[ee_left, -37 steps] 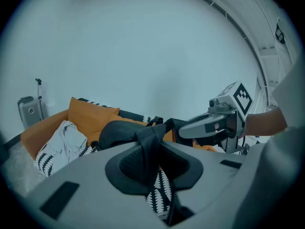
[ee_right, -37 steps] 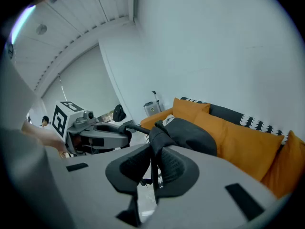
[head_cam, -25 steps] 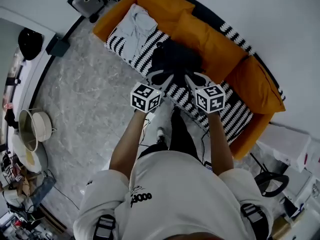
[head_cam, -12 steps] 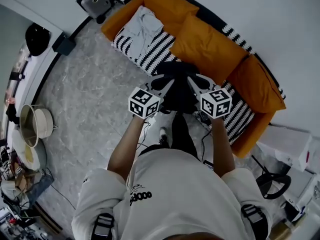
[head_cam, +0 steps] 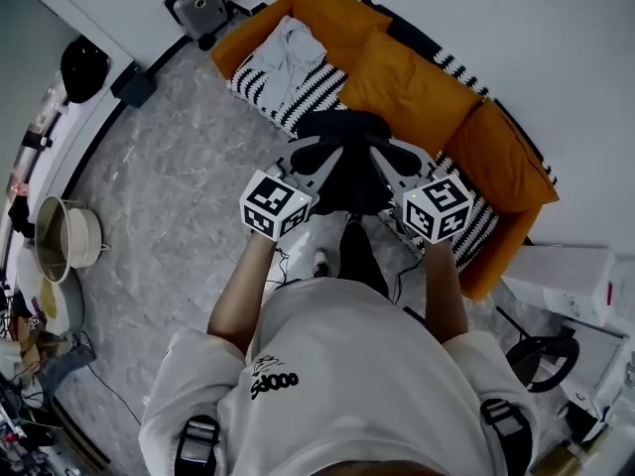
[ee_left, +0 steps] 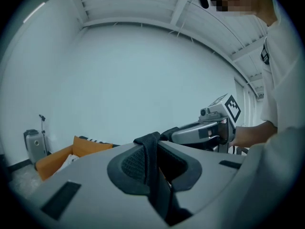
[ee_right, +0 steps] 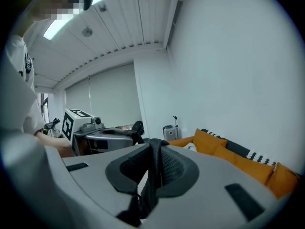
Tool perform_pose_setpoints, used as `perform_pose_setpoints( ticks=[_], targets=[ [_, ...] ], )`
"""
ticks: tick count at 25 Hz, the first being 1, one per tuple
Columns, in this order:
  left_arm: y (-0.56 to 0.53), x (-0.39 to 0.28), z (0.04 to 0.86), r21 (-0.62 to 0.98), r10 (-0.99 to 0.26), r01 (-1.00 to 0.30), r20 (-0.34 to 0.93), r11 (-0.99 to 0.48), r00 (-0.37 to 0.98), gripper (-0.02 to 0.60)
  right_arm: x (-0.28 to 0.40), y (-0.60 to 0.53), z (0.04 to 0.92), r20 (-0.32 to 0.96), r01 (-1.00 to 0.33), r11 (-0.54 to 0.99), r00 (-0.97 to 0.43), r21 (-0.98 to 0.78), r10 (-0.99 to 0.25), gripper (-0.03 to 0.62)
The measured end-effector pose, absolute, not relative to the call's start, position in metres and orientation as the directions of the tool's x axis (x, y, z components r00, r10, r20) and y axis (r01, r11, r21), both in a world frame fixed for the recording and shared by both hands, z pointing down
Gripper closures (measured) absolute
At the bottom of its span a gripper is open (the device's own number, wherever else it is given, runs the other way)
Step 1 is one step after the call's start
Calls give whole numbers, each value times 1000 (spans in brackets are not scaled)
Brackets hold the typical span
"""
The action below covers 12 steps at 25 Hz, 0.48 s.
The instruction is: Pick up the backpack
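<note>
The black backpack [head_cam: 347, 172] hangs clear of the sofa seat between my two grippers, in front of the person's legs. My left gripper [head_cam: 314, 157] is shut on one black strap [ee_left: 150, 162], which runs up between its jaws. My right gripper [head_cam: 385, 157] is shut on another black strap [ee_right: 153, 171] in the same way. Both grippers point nearly level toward the sofa, side by side. From the left gripper view the right gripper [ee_left: 202, 132] shows close by; from the right gripper view the left gripper [ee_right: 102, 137] does. The bag's body is hidden in both gripper views.
An orange sofa [head_cam: 427, 92] with a black-and-white striped cover stands against the white wall, a grey garment [head_cam: 286, 56] at its left end. A small grey case [head_cam: 198, 6] stands at the far left. A pale bucket [head_cam: 62, 241] and clutter line the left edge; a white box [head_cam: 561, 278] sits right.
Both grippers rose and drew back from the sofa toward the person, carrying the backpack off the seat. The jaws stayed shut on the straps.
</note>
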<state>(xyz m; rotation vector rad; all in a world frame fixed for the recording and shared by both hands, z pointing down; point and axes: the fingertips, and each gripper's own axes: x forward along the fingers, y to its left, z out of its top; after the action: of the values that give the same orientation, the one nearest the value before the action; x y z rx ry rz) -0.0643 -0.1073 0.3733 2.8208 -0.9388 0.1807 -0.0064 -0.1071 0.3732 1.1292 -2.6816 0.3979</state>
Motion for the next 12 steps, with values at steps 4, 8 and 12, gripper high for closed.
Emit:
perform_pose_setpoints(
  ticks=[4, 8, 12],
  targets=[
    [-86, -73, 330, 39, -624, -632, 125, -774, 771, 523, -17, -85, 332, 244, -721, 685, -686, -104, -686, 530],
    [-76, -74, 292, -33, -649, -649, 83, -760, 756, 523, -22, -74, 294, 219, -724, 690, -675, -12, -704, 530],
    [-67, -83, 261, -58, -666, -664, 29, -745, 745, 525, -28, -61, 263, 172, -720, 693, -681, 15, -711, 530]
  ],
)
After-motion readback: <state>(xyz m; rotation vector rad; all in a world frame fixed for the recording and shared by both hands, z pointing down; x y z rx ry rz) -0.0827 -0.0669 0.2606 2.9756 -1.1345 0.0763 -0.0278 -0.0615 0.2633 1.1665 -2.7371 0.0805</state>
